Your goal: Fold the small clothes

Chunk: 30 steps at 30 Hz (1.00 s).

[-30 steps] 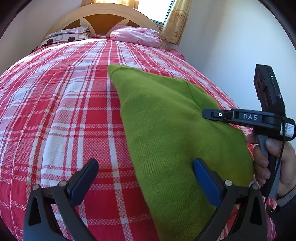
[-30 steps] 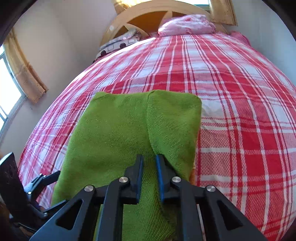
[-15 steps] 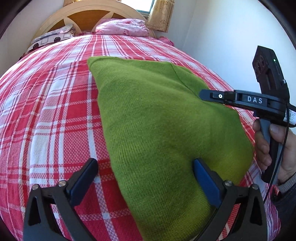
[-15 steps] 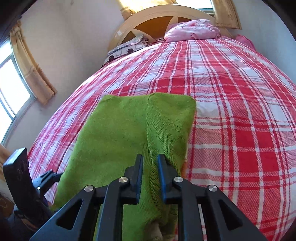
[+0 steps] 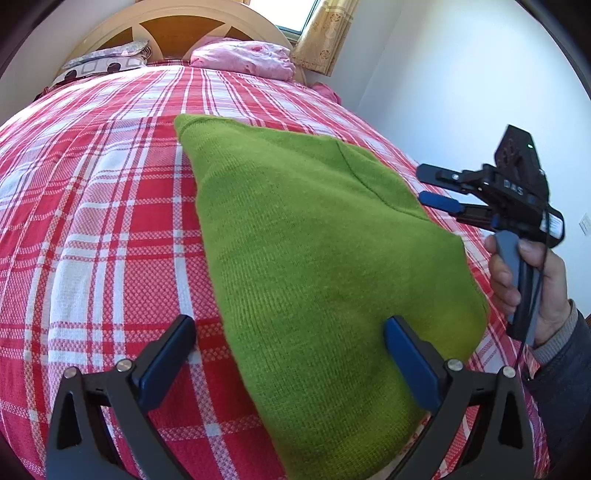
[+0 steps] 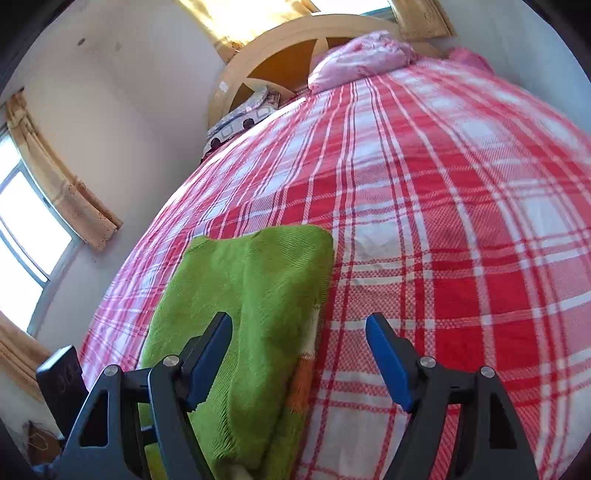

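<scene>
A green knitted garment (image 5: 314, 240) lies folded on the red and white checked bedspread (image 5: 92, 221). My left gripper (image 5: 290, 354) is open, with its right finger over the garment's near end and its left finger over the bedspread. My right gripper (image 6: 299, 350) is open and empty above the garment's right edge (image 6: 258, 295); an orange patch shows under that edge. The right gripper also shows in the left wrist view (image 5: 436, 184), held by a hand just off the garment's right side.
A pink pillow (image 5: 243, 61) and a patterned pillow (image 5: 103, 62) lie at the wooden headboard (image 5: 184, 29). A white wall (image 5: 443, 74) runs close along the bed's right side. Curtained windows (image 6: 33, 236) stand on the left in the right wrist view.
My right gripper has opened and let go of the green garment, then lifted away to the right. The garment's folded flap now lies flat. My left gripper stayed open.
</scene>
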Available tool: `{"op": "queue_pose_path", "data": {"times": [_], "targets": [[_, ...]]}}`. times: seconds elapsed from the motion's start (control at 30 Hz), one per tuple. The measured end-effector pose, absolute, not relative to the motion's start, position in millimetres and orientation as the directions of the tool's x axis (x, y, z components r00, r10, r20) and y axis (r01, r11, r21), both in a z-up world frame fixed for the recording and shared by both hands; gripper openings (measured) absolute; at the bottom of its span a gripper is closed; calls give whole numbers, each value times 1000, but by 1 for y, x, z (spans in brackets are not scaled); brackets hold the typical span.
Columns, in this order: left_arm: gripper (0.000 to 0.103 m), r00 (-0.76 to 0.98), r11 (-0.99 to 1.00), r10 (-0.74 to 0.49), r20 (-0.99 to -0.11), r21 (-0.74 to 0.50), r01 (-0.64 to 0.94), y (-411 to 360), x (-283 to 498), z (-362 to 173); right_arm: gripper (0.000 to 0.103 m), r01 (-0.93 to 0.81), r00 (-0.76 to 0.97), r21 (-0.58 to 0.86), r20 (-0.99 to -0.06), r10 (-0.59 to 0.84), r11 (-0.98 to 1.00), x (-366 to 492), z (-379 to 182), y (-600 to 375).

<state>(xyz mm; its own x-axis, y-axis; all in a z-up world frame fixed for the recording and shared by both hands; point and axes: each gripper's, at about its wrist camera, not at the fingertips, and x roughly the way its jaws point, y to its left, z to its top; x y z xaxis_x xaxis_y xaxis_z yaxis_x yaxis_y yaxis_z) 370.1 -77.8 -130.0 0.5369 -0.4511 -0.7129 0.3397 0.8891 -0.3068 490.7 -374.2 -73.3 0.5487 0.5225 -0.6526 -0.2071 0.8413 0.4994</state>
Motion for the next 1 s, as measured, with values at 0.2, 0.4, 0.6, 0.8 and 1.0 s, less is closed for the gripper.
{"op": "queue_pose_path", "data": {"times": [0.2,0.4,0.6,0.8,1.0], "targets": [[103,534,893,-439,-723,-287,345,-80,371,-131,75,-178,477,587,-650,591,790,520,-102,-372],[103,525,890,-444,-726,-289,353,-81,373,-132,75,-234,411,643,-615,673,730,534,-107,-358],[103,524,895,-431,-735,-271,355,-84,374,-132,50,-254,370,666,-603,707,701,550,-113,-348],[103,520,897,-420,-744,-256,360,-87,374,-133,43,-281,333,692,-579,744,665,560,-122,-340],[103,519,903,-399,-756,-227,364,-91,375,-133,36,-309,353,677,-570,742,668,555,-123,-337]]}}
